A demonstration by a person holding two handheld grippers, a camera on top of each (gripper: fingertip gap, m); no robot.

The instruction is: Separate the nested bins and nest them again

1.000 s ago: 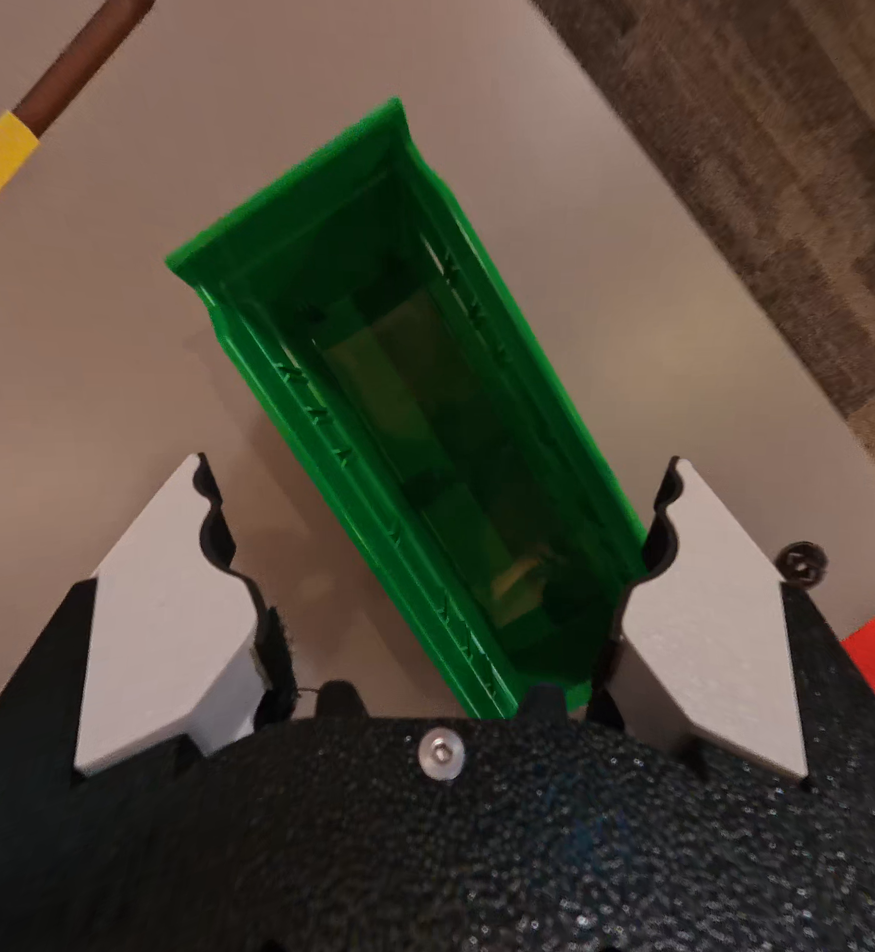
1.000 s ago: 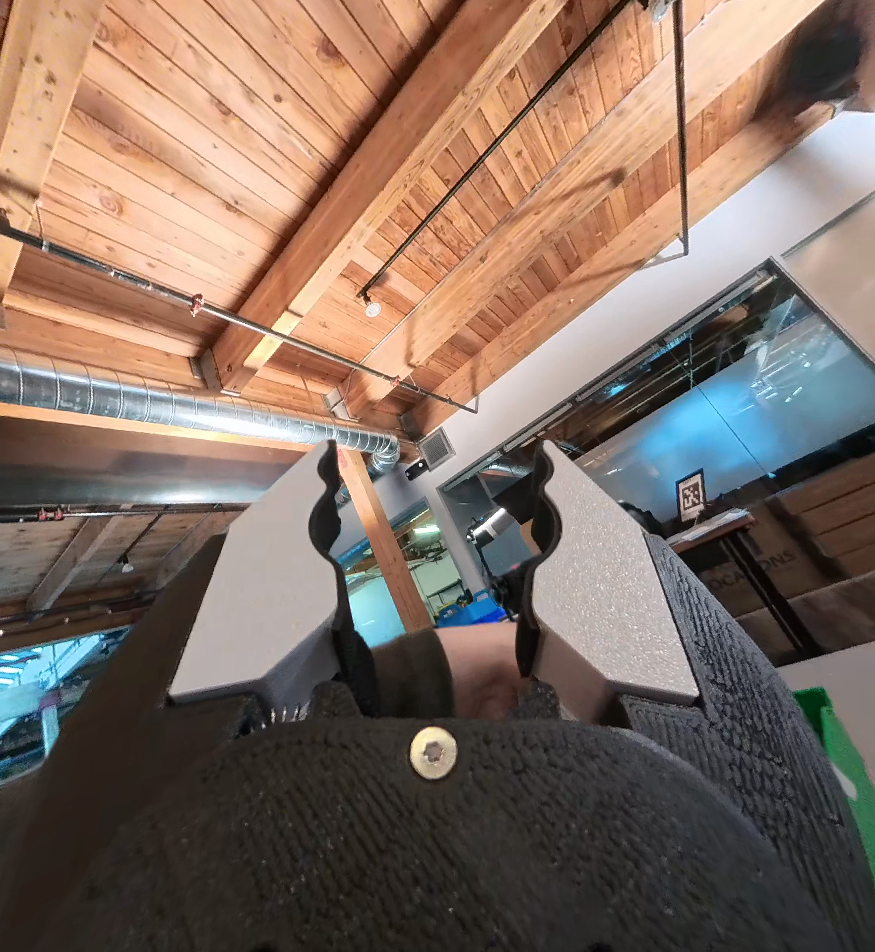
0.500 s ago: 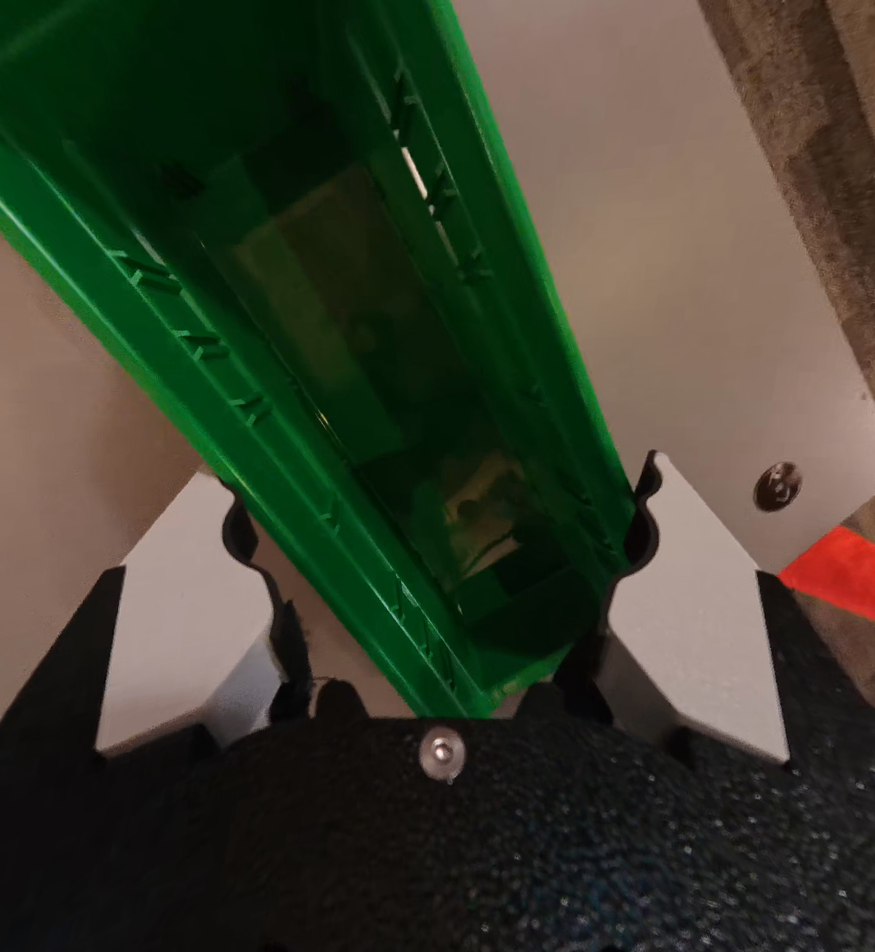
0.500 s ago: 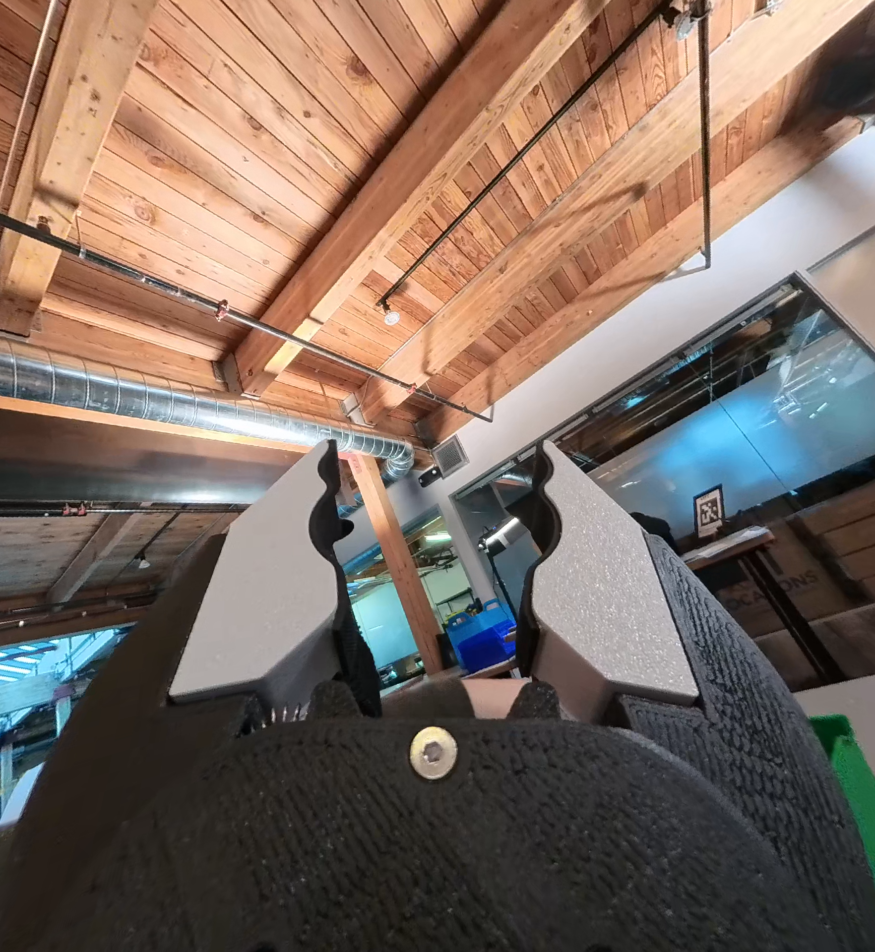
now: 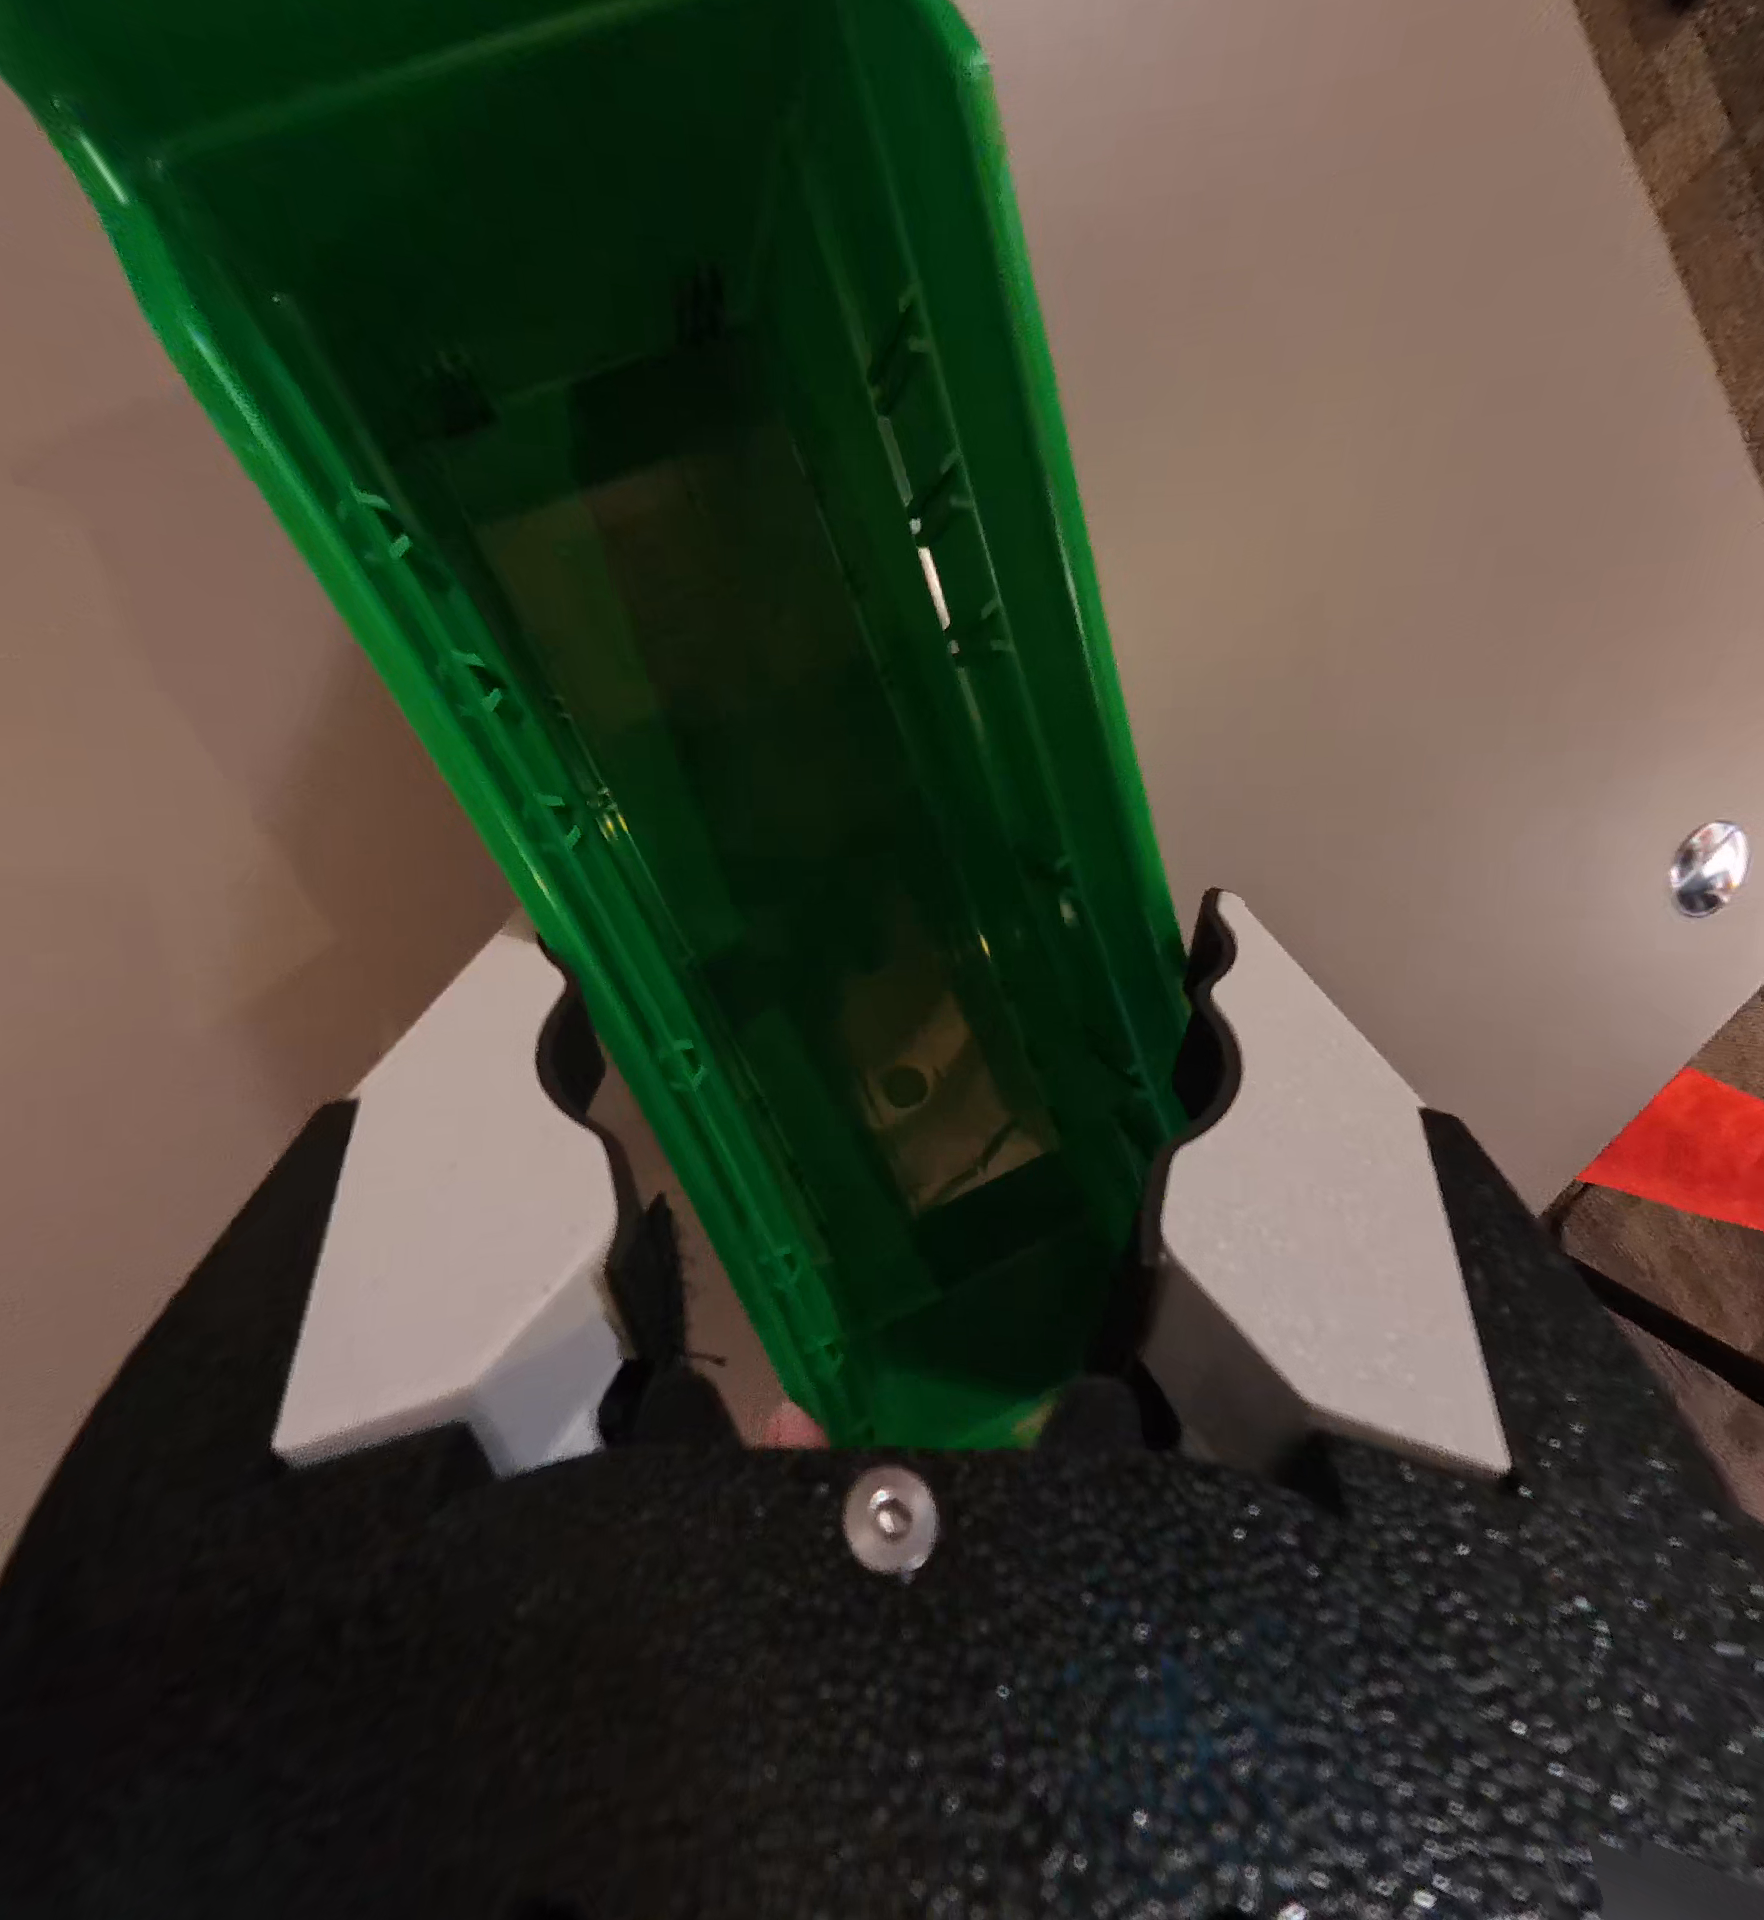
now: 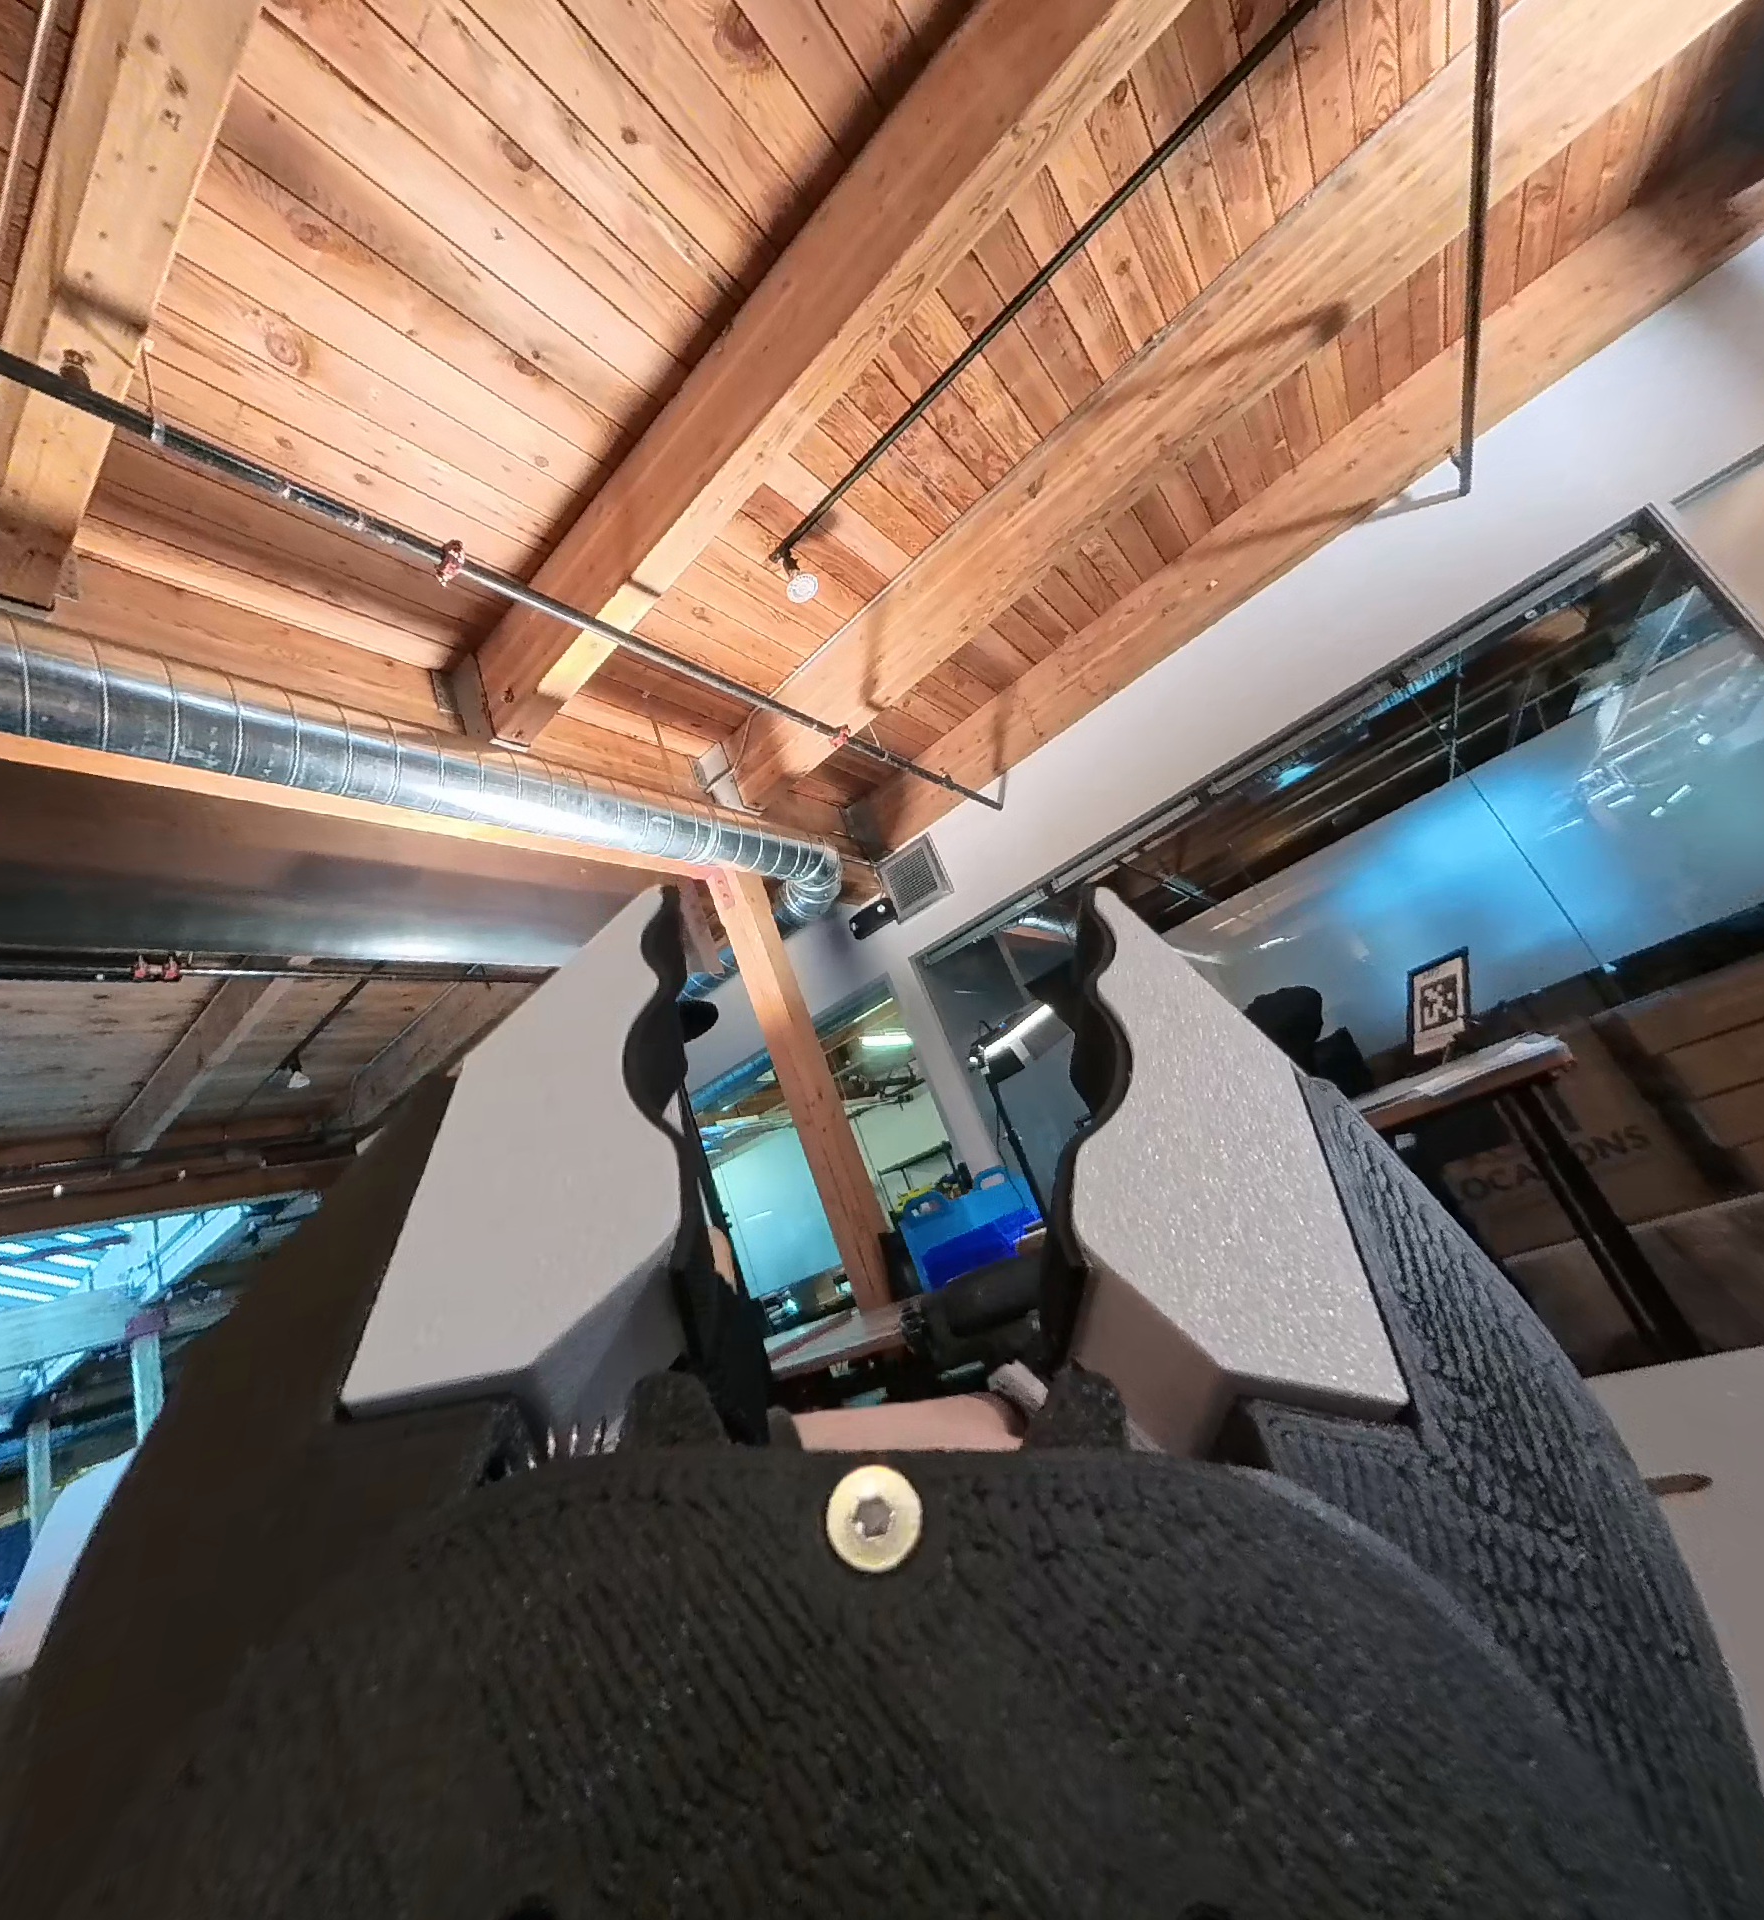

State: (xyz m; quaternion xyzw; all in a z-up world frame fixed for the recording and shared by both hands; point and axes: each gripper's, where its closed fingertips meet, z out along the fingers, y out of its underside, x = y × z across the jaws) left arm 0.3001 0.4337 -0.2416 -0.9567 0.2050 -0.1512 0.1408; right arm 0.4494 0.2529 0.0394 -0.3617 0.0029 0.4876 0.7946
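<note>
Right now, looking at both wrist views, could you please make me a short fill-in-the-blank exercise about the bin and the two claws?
1. The bin between the left claw fingers is ____ in colour.
2. The bin rests on a ____ table.
3. The right claw holds ____ between its fingers.
4. The right wrist view looks up at a ____ ceiling.

Missing words: green; beige; nothing; wooden

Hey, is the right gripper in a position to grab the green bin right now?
Probably not as it stands. The right gripper points up toward the wooden ceiling, its jaws apart around nothing. The green bin sits between the left gripper fingers instead.
</note>
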